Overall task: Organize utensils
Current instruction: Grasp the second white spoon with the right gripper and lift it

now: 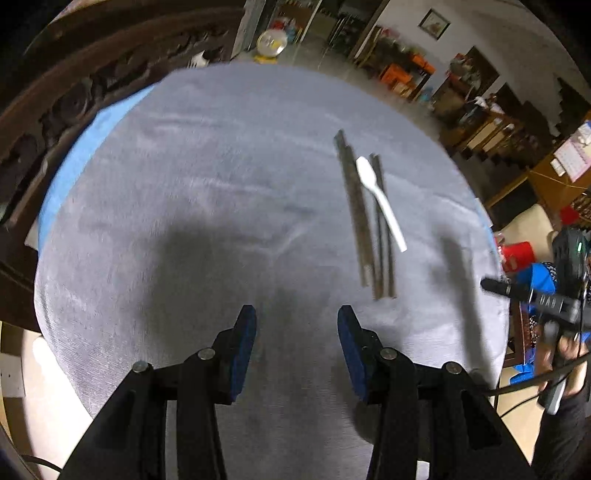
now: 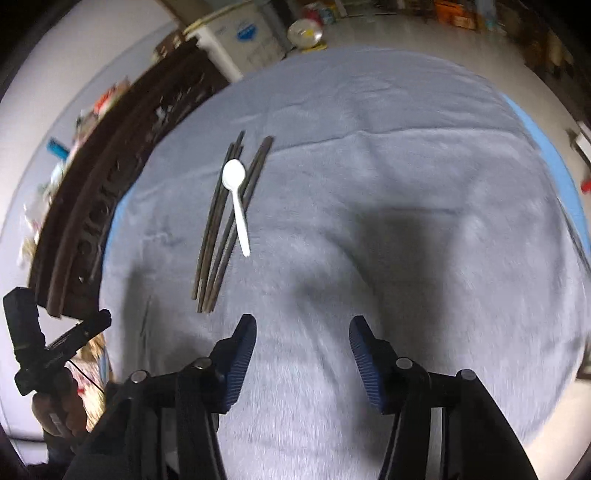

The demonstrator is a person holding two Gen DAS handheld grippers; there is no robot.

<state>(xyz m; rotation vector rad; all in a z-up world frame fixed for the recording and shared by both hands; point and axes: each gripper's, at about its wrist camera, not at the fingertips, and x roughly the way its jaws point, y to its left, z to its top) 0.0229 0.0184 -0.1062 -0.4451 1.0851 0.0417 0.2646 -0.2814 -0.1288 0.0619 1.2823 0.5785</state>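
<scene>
A white plastic spoon (image 1: pixel 380 201) lies across several dark chopsticks (image 1: pixel 360 218) on a grey cloth-covered round table (image 1: pixel 203 177). In the right wrist view the spoon (image 2: pixel 236 199) and chopsticks (image 2: pixel 221 229) lie ahead and to the left. My left gripper (image 1: pixel 297 321) is open and empty above the cloth, with the utensils ahead to its right. My right gripper (image 2: pixel 303 328) is open and empty, near the table's front. Each gripper shows at the edge of the other's view, the right one (image 1: pixel 532 295) and the left one (image 2: pixel 74 332).
A dark carved wooden piece of furniture (image 2: pixel 110 177) runs along the table's left side. A blue underlayer (image 1: pixel 74 155) shows at the cloth's edge. Shelves and cluttered furniture (image 1: pixel 480 110) stand beyond the table's right. A white appliance (image 2: pixel 236 33) stands behind.
</scene>
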